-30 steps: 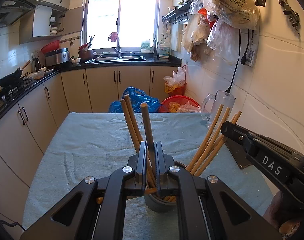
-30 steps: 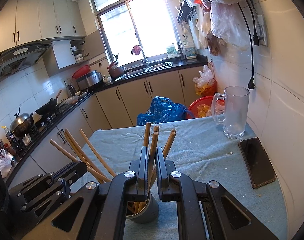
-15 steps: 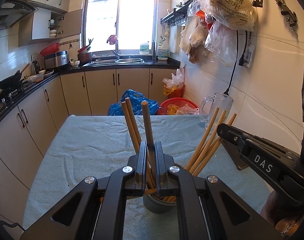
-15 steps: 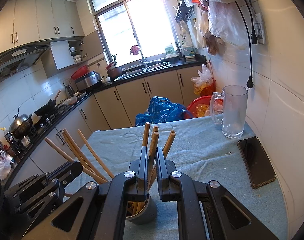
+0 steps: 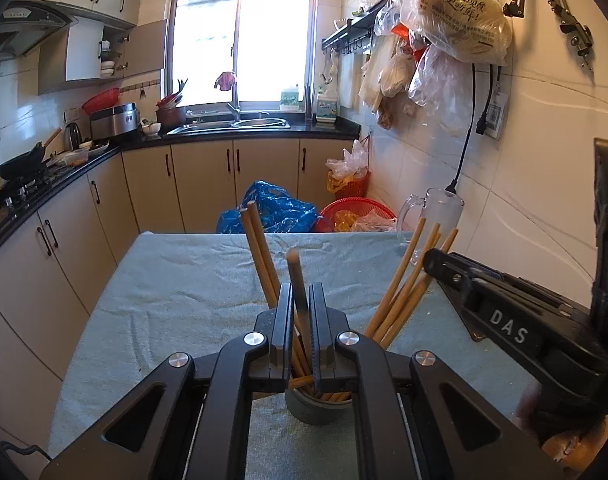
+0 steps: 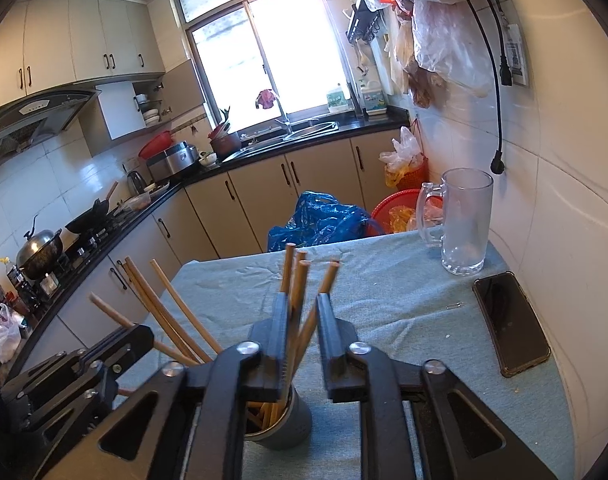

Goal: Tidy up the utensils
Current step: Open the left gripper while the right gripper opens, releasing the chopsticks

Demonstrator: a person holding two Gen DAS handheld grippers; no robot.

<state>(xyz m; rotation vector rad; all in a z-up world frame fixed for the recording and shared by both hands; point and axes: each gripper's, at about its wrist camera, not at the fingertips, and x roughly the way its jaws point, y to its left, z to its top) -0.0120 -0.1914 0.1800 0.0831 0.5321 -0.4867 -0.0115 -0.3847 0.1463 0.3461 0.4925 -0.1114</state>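
Note:
A grey cup [image 5: 318, 406] stands on the blue-green tablecloth and holds several wooden chopsticks [image 5: 404, 284]. It also shows in the right wrist view [image 6: 282, 426]. My left gripper [image 5: 301, 292] is above the cup, with one wooden chopstick [image 5: 297, 276] standing between its narrowly parted fingers and reaching down into the cup. My right gripper [image 6: 301, 304] is open above the cup, with chopsticks [image 6: 300, 280] standing loose between its fingers. Each gripper shows at the edge of the other's view.
A glass mug [image 6: 464, 224] stands at the table's far right corner. A black phone [image 6: 510, 322] lies by the right wall. A blue bag [image 5: 272, 210] and a red basket [image 5: 356, 216] sit on the floor beyond the table. Cabinets run along the left.
My right gripper has opened and let go of the chopsticks. The chopstick in my left gripper has slid lower between the fingers.

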